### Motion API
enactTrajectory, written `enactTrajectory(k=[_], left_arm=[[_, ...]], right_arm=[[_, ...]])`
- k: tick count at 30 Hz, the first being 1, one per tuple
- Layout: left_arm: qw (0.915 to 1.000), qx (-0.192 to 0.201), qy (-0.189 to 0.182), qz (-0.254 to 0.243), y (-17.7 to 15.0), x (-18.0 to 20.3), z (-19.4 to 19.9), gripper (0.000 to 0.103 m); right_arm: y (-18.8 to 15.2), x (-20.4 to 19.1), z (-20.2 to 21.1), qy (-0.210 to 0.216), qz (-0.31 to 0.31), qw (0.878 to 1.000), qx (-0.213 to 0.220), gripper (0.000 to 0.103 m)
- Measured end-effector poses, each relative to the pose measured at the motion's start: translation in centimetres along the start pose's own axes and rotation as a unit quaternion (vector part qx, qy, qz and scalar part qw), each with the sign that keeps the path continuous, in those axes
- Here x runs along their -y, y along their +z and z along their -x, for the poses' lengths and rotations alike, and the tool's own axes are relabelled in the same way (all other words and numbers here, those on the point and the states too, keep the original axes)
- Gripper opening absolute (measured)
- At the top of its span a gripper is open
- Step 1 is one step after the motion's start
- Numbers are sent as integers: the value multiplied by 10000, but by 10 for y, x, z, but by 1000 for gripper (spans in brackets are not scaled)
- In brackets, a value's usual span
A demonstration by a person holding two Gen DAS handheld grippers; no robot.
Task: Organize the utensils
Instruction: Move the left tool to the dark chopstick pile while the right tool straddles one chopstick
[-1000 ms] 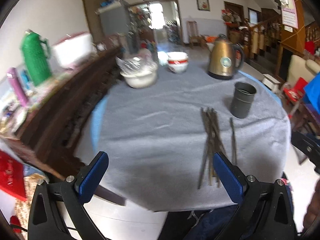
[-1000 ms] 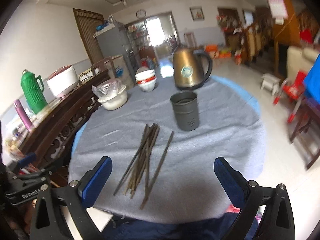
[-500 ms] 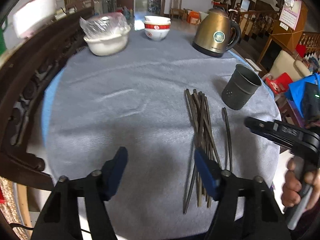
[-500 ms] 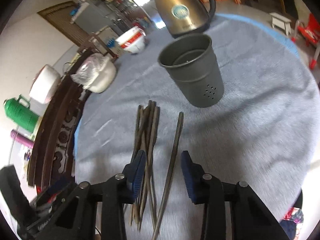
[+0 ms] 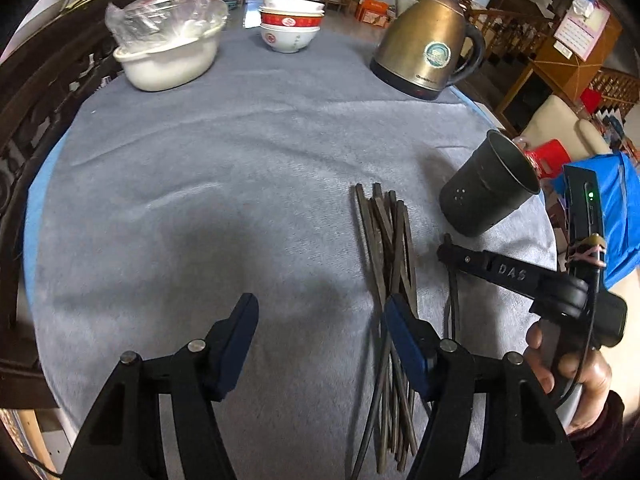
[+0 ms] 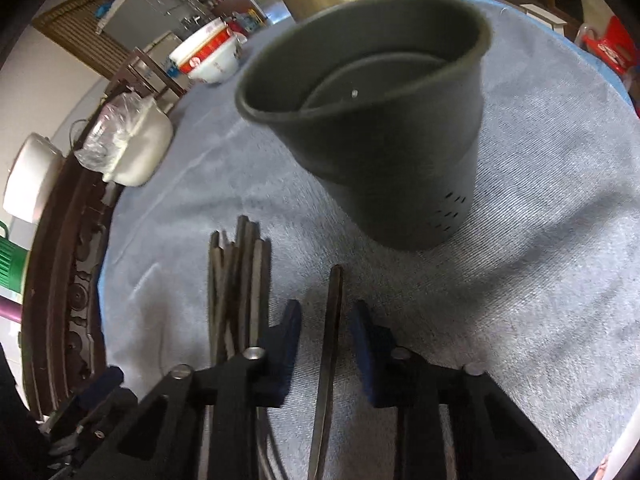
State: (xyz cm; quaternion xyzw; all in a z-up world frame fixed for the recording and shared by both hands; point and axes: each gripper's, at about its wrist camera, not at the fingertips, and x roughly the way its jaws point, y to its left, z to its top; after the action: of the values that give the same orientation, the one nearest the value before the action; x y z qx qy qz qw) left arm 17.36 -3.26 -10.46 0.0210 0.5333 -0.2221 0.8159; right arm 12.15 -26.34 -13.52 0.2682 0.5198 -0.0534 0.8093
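A bundle of dark chopsticks (image 5: 386, 240) lies on the grey tablecloth, also in the right wrist view (image 6: 236, 280). One single chopstick (image 6: 332, 320) lies apart to the right, between the fingers of my right gripper (image 6: 325, 320), which is partly closed around it with gaps on both sides. The dark metal holder cup (image 6: 384, 128) stands just beyond it, and shows in the left wrist view (image 5: 484, 192). My left gripper (image 5: 320, 312) is open, low over the cloth, its right finger over the bundle's near part.
A brass kettle (image 5: 428, 52), stacked bowls (image 5: 290, 26) and a plastic-covered white bowl (image 5: 168, 48) stand at the far side of the table (image 5: 200, 160). A dark wooden sideboard (image 6: 68, 272) runs along the left. The table edge is near on the right.
Both grippers moved forward and down toward the chopsticks. The right gripper narrowed and now straddles the single chopstick close to the cup. The left gripper narrowed a little beside the bundle.
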Motion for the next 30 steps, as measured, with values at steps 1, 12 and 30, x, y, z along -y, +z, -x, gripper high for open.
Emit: enactTrajectory(k=[1, 12, 30], left_arm=[[10000, -30, -21, -42, 2, 2, -3, 64], [9985, -370, -31, -399, 37, 44, -53, 56], [9968, -314, 619, -408, 39, -46, -48, 60]], right_arm=[[0, 0, -1, -16, 35, 10000, -9, 10], [-2, 23, 27, 401, -55, 9985, 373, 9], [-12, 25, 44, 688, -39, 9962, 533, 8]])
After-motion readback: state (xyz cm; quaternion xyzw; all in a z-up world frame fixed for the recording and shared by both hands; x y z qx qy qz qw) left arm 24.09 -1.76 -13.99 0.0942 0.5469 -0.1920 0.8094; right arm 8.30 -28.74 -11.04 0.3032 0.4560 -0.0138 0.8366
